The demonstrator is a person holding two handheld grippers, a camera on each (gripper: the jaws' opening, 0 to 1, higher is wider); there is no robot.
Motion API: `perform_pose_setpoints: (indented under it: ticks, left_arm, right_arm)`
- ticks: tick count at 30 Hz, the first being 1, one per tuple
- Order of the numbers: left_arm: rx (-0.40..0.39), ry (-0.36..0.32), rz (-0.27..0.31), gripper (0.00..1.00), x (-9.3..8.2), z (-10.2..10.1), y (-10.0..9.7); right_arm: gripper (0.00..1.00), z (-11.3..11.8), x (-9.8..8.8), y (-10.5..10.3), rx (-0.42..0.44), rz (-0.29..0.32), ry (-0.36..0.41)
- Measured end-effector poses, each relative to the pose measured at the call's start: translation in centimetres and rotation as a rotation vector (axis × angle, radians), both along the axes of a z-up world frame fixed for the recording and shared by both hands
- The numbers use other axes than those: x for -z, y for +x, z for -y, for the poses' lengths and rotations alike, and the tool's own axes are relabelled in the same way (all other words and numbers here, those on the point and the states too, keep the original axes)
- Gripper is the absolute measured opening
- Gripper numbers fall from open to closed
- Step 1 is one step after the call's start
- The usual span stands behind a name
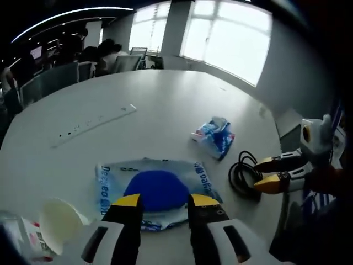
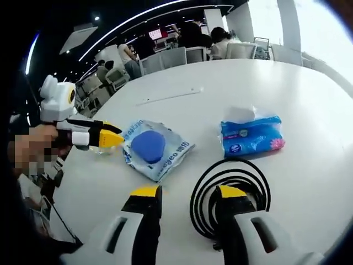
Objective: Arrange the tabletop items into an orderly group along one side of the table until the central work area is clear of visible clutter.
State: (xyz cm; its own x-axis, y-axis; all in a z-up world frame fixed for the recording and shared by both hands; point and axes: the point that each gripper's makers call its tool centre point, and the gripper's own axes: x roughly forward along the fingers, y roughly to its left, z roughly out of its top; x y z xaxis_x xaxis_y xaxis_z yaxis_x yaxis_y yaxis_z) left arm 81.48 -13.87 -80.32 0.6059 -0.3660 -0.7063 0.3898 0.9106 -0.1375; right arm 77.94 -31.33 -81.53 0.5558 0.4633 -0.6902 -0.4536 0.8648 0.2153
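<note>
wipes pack (image 2: 156, 149) between cup (image 1: 59, 222), cable (image 2: 230, 194)

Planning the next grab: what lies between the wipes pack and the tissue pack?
Nothing. In the right gripper view, bare white table separates the wipes pack from the tissue pack; the coiled cable sits nearer the camera.

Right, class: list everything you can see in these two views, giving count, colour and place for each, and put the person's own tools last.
Table: one, white, round.
Wet-wipes pack: one, clear and blue with a blue lid, table centre.
Tissue pack: one, blue, beside the wipes.
Coiled cable: one, black, near table edge.
Power strip: one, white, far side.
Paper cup: one, white, on its side by the wipes.
Chairs: several, grey, beyond the table.
People: several, background.
Left gripper: yellow-tipped jaws open over the wipes.
Right gripper: yellow-tipped jaws open at the cable.
</note>
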Motion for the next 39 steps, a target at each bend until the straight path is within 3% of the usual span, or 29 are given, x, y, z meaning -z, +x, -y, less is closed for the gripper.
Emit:
perform_pose_setpoints:
  ticks: [5, 8, 9, 19, 28, 32, 34, 39]
  left_arm:
    - [-0.022, 0.05, -0.056, 0.37, 0.7, -1.8, 0.7]
    - [-0.02, 0.049, -0.051, 0.37, 0.7, -2.2, 1.4]
    - [-0.032, 0.054, -0.069, 0.37, 1.0, -2.9, 2.3]
    - [-0.069, 0.107, -0.129, 0.37, 2.6, -4.6, 3.8]
    - [-0.101, 0.141, -0.186, 0.34, 4.2, -5.8, 5.0]
    - [-0.11, 0.172, -0.206, 0.28, 4.8, -6.4, 5.4]
    - [-0.108, 0.159, -0.226, 0.24, 5.1, -6.4, 5.5]
    - [-0.109, 0.151, -0.232, 0.25, 5.1, -6.3, 5.6]
  right_arm:
    - [0.35, -1.6, -0.1, 0.0, -0.013, -0.007, 0.016]
    - [0.35, -2.3, 0.0, 0.2, -0.021, -0.011, 0.02]
    - [0.35, -3.2, 0.1, 0.1, -0.028, -0.018, 0.028]
    - [0.35, -5.5, 1.2, 0.1, -0.043, -0.05, 0.044]
    - [0.32, -6.2, 2.5, 0.3, -0.034, -0.092, 0.064]
    - [0.3, -6.4, 2.8, 0.5, -0.02, -0.106, 0.084]
    - [0.3, -6.7, 3.1, 0.8, -0.017, -0.12, 0.1]
    - [0.28, -7.1, 3.3, 0.6, -0.027, -0.125, 0.089]
